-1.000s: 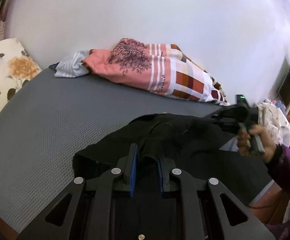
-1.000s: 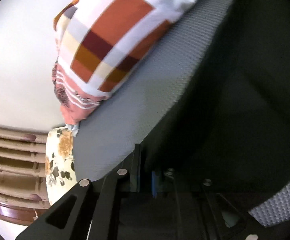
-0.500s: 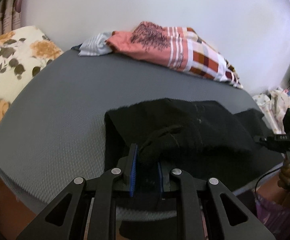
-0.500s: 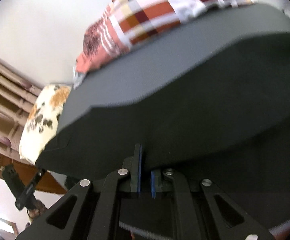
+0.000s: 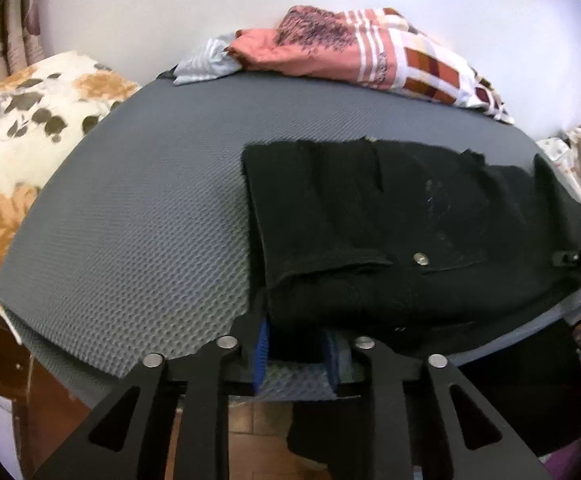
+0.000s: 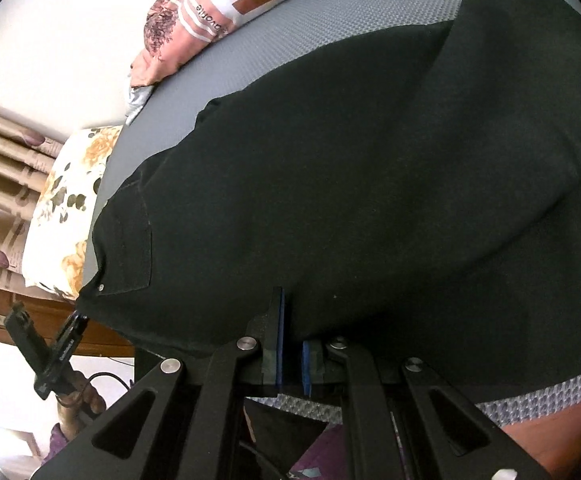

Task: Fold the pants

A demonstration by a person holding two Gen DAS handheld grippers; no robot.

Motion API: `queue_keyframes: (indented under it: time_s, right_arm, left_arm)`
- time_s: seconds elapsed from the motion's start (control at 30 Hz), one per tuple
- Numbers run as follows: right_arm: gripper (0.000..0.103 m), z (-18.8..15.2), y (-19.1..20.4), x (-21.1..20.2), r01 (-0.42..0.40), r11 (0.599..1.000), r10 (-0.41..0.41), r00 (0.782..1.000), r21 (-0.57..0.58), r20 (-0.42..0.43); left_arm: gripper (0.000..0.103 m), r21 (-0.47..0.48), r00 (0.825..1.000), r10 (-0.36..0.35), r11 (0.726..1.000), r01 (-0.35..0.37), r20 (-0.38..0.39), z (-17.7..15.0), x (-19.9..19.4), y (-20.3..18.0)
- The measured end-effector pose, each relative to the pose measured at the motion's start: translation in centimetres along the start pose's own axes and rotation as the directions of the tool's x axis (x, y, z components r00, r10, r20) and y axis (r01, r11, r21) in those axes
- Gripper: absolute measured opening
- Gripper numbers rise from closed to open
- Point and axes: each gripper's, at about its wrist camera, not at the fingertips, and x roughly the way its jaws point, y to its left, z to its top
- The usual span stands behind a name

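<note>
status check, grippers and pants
Left gripper just opened, nothing between pads. Right gripper shut on pants edge. Pants folded on mat. Nothing in the way.

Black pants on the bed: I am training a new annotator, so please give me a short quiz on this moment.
1. True or false: the black pants lie on the floral pillow.
2. What is the right gripper clamped on? A) the black pants B) the checked blanket C) nothing
3. Fill in: the left gripper has its jaws ____.

Key
1. False: they lie on the grey mattress.
2. A.
3. Open: they have just been opening, and the pants' edge lies loose between them.
</note>
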Motion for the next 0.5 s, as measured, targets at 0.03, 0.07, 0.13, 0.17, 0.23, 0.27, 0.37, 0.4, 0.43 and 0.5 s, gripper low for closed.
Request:
queue_keyframes:
  time_s: [0.03,0.07,0.13,0.17,0.23,0.27,0.37,0.4,0.43,0.5]
  right_arm:
    - [0.008,0.0,-0.4,-0.1,-0.001,1.000,0.001,1.000,-0.001,0.001]
    - [0.007,0.0,-0.4,-0.1,-0.003,1.000,0.003,1.000,0.000,0.002]
    - [0.007,-0.1,-0.5,-0.1,-0.003,1.000,0.003,1.000,-0.001,0.003]
    - [0.007,-0.1,-0.5,-0.1,-0.002,1.000,0.002,1.000,-0.003,0.003]
    - [0.007,-0.1,-0.5,0.0,-0.004,1.000,0.004,1.000,-0.001,0.005]
    - [0.008,-0.1,-0.6,0.0,-0.008,1.000,0.008,1.000,0.001,0.005]
    - [0.008,-0.2,-0.7,0.0,-0.019,1.000,0.018,1.000,0.008,0.007]
    - [0.008,-0.3,-0.9,0.0,-0.025,1.000,0.025,1.000,0.012,0.009]
    - [0.008,-0.3,-0.9,0.0,-0.029,0.999,0.029,1.000,0.014,0.010]
    - [0.008,-0.4,-1.1,-0.1,-0.039,0.999,0.039,0.999,0.017,0.014]
  left_arm:
    - [0.044,-0.005,1.000,0.025,1.000,-0.025,-0.002,-0.1,-0.1,0.3]
    - [0.055,-0.010,0.998,0.065,0.998,-0.065,0.002,-0.3,-0.3,0.7]
    - [0.070,-0.024,0.990,0.136,0.990,-0.136,0.024,-0.5,-1.3,1.6]
    - [0.072,-0.040,0.985,0.167,0.985,-0.165,0.038,-0.6,-2.0,2.1]
    - [0.072,-0.080,0.977,0.198,0.978,-0.192,0.076,-0.4,-3.7,3.5]
    - [0.072,-0.103,0.971,0.217,0.973,-0.207,0.104,-0.2,-4.9,3.9]
    - [0.072,-0.109,0.963,0.186,0.980,-0.167,0.196,1.4,-8.3,3.1]
    - [0.072,-0.091,0.965,0.158,0.986,-0.142,0.207,1.9,-8.8,2.2]
    - [0.072,-0.060,0.970,0.111,0.993,-0.100,0.218,2.6,-9.0,0.7]
    - [0.072,0.002,0.978,0.036,0.999,-0.037,0.205,3.4,-8.3,-1.9]
